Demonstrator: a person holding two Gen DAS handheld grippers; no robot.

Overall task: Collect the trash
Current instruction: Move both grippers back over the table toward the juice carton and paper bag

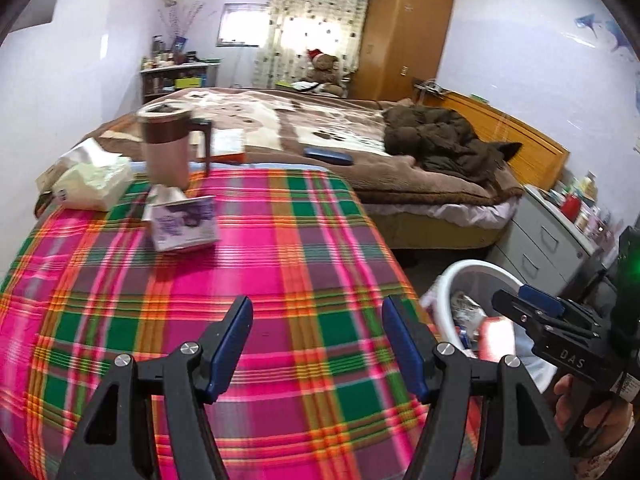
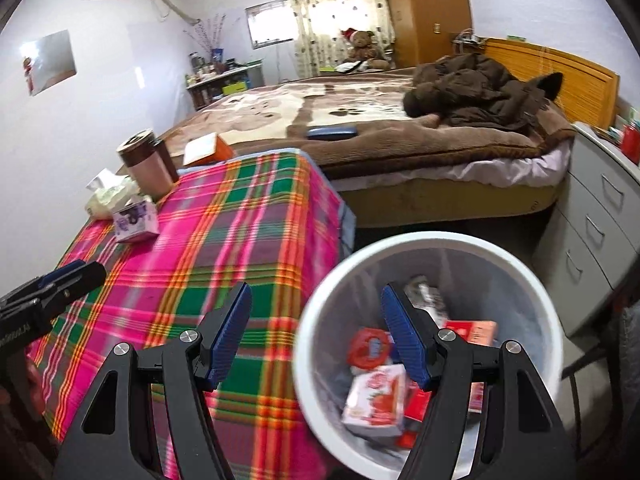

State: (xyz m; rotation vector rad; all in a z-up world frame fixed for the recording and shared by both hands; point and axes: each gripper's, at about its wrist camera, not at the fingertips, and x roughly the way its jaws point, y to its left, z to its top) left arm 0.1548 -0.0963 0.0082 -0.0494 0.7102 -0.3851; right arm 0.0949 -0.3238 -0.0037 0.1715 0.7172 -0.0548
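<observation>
I've got the white trash bin (image 2: 430, 240) on the floor just beside the table (image 2: 224, 240), right under my right hand-held gripper (image 2: 316, 332), and it already holds a heap of red and white cartons (image 2: 376, 396), at least five, too jumbled to count exactly. Both jaws stand apart with nothing between them, and the same goes for my left hand-held gripper (image 1: 316, 340) over the plaid cloth. On the table I count one purple tissue box (image 1: 184, 220), one pale tissue pack (image 1: 94, 184) and one brown-lidded mug (image 1: 166, 144), bunched at the far corner; one orange box (image 2: 208, 148) sits behind them, on the bed I think. The risk I see: those three sit touching or nearly so, and reaching among them could tip the mug. I could also bin something that isn't trash, since nothing there looks crumpled or clearly used.
</observation>
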